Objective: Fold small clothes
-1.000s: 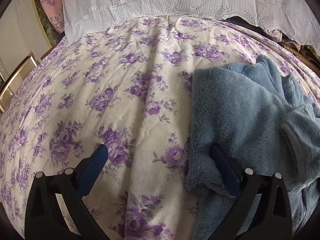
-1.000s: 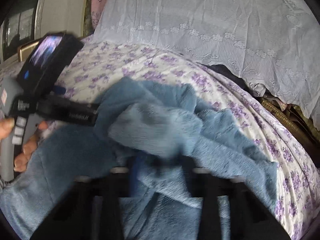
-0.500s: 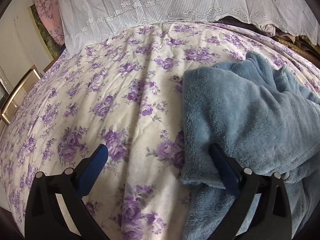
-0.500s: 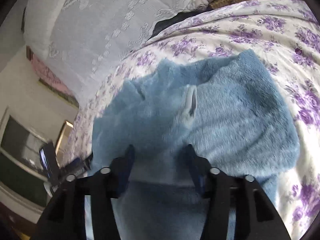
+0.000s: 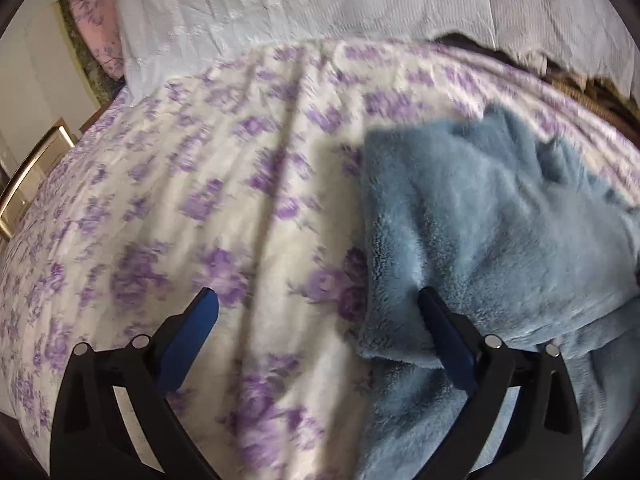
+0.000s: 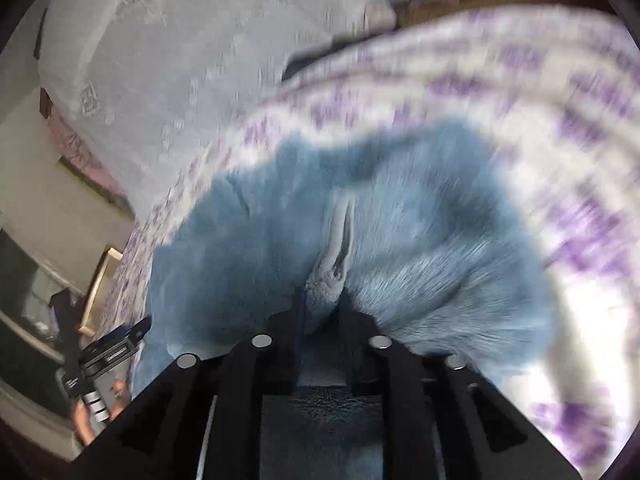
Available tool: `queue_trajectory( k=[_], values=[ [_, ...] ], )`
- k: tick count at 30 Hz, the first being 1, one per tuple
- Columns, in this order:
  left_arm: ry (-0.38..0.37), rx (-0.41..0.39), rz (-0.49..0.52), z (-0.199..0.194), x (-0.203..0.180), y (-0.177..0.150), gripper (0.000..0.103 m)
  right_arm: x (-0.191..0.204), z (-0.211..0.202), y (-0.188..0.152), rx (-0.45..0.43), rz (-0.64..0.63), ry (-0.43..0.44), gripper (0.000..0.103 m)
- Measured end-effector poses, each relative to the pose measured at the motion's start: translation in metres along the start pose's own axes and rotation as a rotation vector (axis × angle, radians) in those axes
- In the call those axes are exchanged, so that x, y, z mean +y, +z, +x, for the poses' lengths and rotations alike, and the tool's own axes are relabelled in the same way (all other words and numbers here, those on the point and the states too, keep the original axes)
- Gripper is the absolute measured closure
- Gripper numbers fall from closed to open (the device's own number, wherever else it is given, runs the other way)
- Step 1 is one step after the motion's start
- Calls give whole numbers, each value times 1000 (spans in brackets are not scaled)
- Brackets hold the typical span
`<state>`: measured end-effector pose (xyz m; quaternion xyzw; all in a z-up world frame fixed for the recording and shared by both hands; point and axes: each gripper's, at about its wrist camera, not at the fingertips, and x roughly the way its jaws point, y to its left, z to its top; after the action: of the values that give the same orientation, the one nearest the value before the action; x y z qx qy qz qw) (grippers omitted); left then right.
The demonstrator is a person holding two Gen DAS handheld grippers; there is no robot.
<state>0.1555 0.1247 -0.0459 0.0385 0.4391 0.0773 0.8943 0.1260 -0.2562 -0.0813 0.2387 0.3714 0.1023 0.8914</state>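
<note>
A fluffy blue fleece garment (image 5: 492,236) lies folded over on the flowered bedsheet (image 5: 224,184), at the right of the left wrist view. My left gripper (image 5: 316,308) is open and empty, its right finger (image 5: 444,336) against the garment's left edge. In the right wrist view my right gripper (image 6: 322,300) is shut on a pinched fold of the blue garment (image 6: 380,220), which bunches up between the jaws. The left gripper tool also shows in the right wrist view (image 6: 108,356), held in a hand at the lower left.
A white lace cover (image 5: 304,8) lies across the head of the bed. A pink pillow (image 5: 94,12) sits at the far left. A brass-framed piece of furniture (image 5: 32,176) stands beside the bed on the left. Dark clutter (image 5: 592,92) lies at the back right.
My right gripper has closed on a fold of the blue garment; half a second ago its jaws stood apart. The left gripper has shifted slightly and stays open.
</note>
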Motion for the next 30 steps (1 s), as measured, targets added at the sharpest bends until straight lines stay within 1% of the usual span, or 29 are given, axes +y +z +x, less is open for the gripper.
queue_trajectory(
  k=[1, 2, 3, 4, 5, 7, 8, 10, 11, 12, 13, 14, 16, 18, 19, 20, 21, 22, 23, 24, 25, 26, 28, 29, 30],
  values=[
    [-1, -38, -18, -14, 4, 4, 6, 9, -18, 3, -82, -38, -40, 82],
    [-11, -69, -27, -24, 4, 7, 6, 20, -29, 6, -132, -91, -51, 81],
    [-34, -91, -28, -33, 3, 12, 6, 33, -33, 9, -148, -147, -52, 78],
    [-89, -94, -17, -40, -4, 20, 6, 47, -32, 14, -142, -203, -52, 77],
    [-130, -79, 2, -40, -12, 24, 6, 58, -29, 17, -130, -229, -53, 77],
    [-204, -27, 71, -29, -40, 36, 6, 77, -8, 26, -79, -255, -48, 77],
    [-205, -17, 98, -22, -51, 38, 6, 83, 7, 30, -51, -266, -51, 77],
    [-169, 0, 159, 1, -75, 41, 6, 90, 43, 34, 5, -282, -83, 77],
    [-124, 27, 185, 26, -86, 41, 6, 90, 59, 32, 38, -292, -110, 77],
    [-102, 49, 180, 44, -91, 37, 4, 87, 77, 26, 74, -297, -138, 76],
    [-121, 76, 155, 60, -89, 33, 4, 78, 99, 19, 115, -300, -157, 76],
    [-185, 116, 97, 70, -80, 35, 4, 75, 108, 15, 91, -310, -143, 76],
    [-250, 112, 25, 66, -63, 40, 4, 73, 101, 17, 70, -282, -118, 75],
    [-309, 114, -38, 66, -47, 36, 4, 72, 87, 14, 42, -277, -97, 76],
    [-321, 105, -58, 59, -42, 34, 4, 72, 76, 11, 23, -272, -90, 75],
    [-329, 78, -77, 46, -34, 31, 5, 73, 60, 7, -2, -274, -70, 72],
    [-334, 54, -78, 35, -31, 29, 5, 75, 49, 4, -14, -284, -55, 62],
    [-330, 37, -66, 26, -29, 26, 5, 77, 37, 1, -19, -306, -56, 55],
    [-300, 29, -36, 19, -29, 21, 5, 77, 32, -3, -13, -327, -69, 53],
    [-259, 37, -1, 19, -32, 16, 5, 75, 33, -10, 10, -352, -93, 52],
    [-211, 64, 35, 24, -36, 10, 4, 67, 44, -24, 73, -375, -122, 51],
    [-188, 108, 66, 36, -41, 0, 4, 63, 49, -27, 88, -373, -117, 51],
    [-209, 112, 42, 41, -38, -4, 4, 63, 43, -23, 89, -354, -106, 52],
    [-215, 110, 16, 34, -33, 0, 4, 63, 40, -21, 83, -345, -105, 53],
    [-227, 90, -13, 25, -28, 2, 4, 63, 34, -21, 66, -337, -109, 53]
  ],
)
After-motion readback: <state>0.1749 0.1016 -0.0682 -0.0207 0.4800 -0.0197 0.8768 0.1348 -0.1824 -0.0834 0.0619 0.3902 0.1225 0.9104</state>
